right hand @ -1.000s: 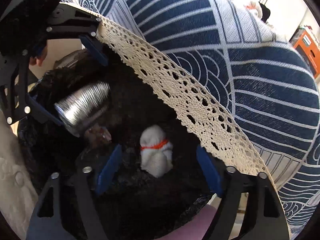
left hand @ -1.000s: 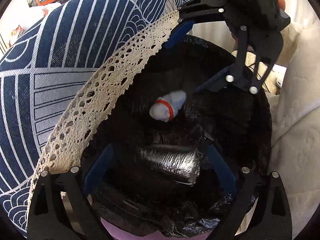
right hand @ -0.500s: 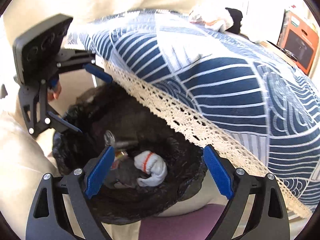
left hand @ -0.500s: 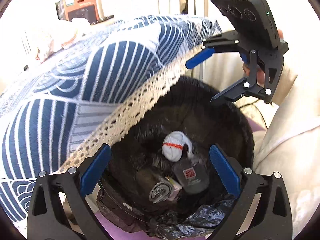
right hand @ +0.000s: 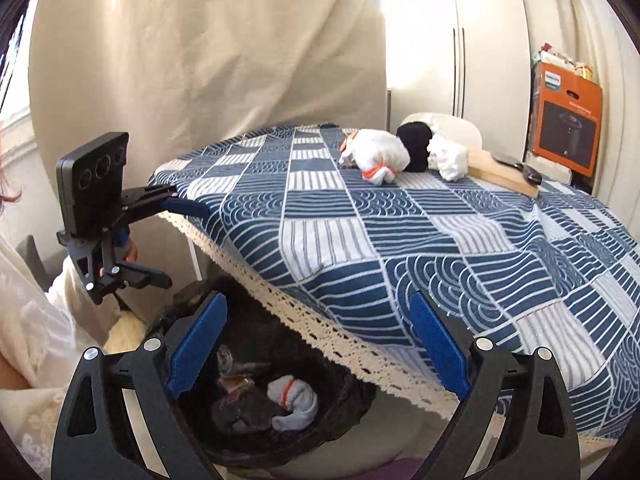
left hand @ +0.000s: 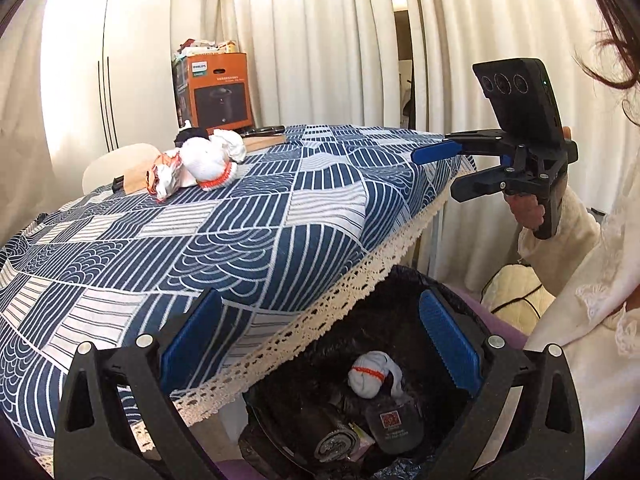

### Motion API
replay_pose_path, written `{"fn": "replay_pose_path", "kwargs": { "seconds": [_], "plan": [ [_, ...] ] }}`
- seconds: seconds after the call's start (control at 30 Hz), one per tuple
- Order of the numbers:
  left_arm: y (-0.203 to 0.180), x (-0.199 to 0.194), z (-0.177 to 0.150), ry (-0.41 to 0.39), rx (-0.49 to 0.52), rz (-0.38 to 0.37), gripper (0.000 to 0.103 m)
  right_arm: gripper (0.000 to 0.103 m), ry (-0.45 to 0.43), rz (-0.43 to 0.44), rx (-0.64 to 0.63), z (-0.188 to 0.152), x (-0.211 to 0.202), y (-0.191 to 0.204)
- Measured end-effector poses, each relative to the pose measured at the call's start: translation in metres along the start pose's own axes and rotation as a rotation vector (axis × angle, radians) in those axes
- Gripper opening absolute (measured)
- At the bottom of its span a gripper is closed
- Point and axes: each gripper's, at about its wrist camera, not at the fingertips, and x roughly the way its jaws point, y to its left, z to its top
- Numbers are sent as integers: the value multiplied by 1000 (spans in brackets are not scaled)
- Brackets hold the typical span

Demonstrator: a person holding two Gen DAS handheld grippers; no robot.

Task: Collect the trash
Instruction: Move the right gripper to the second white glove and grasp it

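Cream pleated curtains [left hand: 320,40] back a worktop [left hand: 260,220] under blue-and-white patterned cloth with a lace hem. Knotted white cloth bundles [left hand: 208,160] lie at its 11 o'clock. Bin [left hand: 404,284], black crinkled liner, below the hem: banded white bundle [left hand: 370,374] inside. Left gripper [left hand: 320,344] and right gripper [right hand: 316,344]: jaws spread, empty, right's just widening.

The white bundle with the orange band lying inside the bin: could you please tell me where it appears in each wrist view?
Left wrist view: the white bundle with the orange band lies low, right of centre, in the black-lined bin, above a dark pouch.
Right wrist view: the same bundle lies low, left of centre, at the bin's bottom.
Shared landmark: the lace edge of the blue tablecloth overhanging the bin.
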Motion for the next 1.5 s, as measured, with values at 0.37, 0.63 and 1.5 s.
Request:
{"fn": "replay_pose_path", "kwargs": {
  "seconds": [0.37,0.63,1.5],
  "plan": [
    [43,3,39,-15,-28,75,97,89,21,-97,43,70,31,-35],
    [70,5,61,-6,-14,72,97,89,114,-152,94,119,90,-49],
    [87,21,80,27,8,81,97,38,281,-81,195,167,232,-91]
  ]
}}
